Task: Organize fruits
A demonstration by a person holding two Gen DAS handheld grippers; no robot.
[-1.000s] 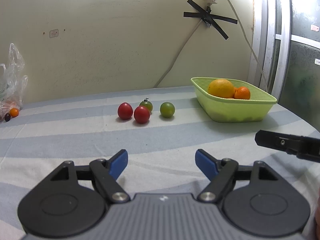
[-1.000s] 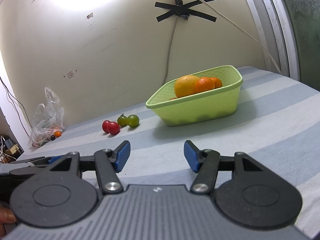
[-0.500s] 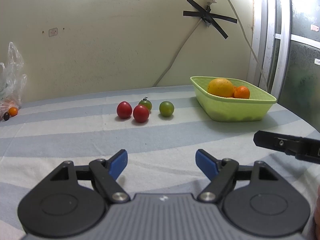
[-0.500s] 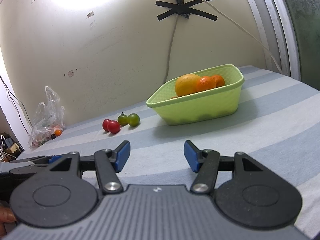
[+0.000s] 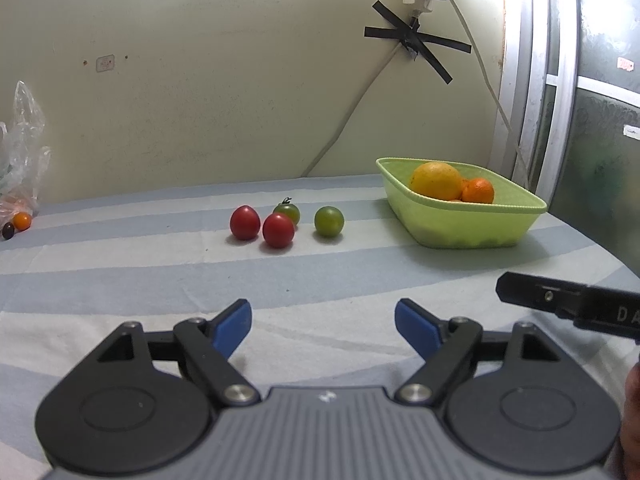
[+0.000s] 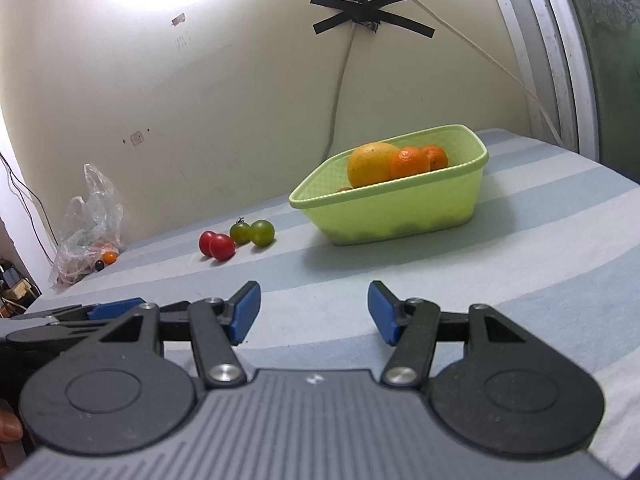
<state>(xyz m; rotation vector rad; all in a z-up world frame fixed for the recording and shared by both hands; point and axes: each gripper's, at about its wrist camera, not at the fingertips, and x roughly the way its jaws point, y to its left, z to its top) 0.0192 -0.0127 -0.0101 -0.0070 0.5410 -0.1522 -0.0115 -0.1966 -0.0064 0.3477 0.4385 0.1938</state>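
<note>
both grippers hang low over the striped tablecloth (image 5: 120,264), nothing held. left gripper (image 5: 323,320) has its blue pads spread wide w/ only cloth between them; right gripper (image 6: 314,306) is the same, jaws apart & empty.

progress, judging by the layout: partly done. the green basket (image 6: 400,212) sits toward the right w/ a big yellow citrus (image 6: 370,164) and at least two oranges (image 6: 410,162) piled in; something small & orange peeks low by the rim, can't tell what. left to go: four small tomatoes loose on the cloth, well apart from both grippers. two red tomatoes (image 5: 260,226) sit side by side, touching or nearly so. a stemmed green tomato (image 5: 287,211) is right behind them & the other green tomato (image 5: 329,221) sits a bit apart, nearest the basket. a plastic bag (image 6: 86,232) at the far left by the wall has a couple of tiny fruits at its mouth, unclear if they count.

room: open cloth btw grippers & tomatoes, nothing in the way. the tomato-to-basket path looks free, though the basket wall needs clearing from above. the table edge curves off on the right past the basket. the grippers are close side by side, so mind a bump.
</note>
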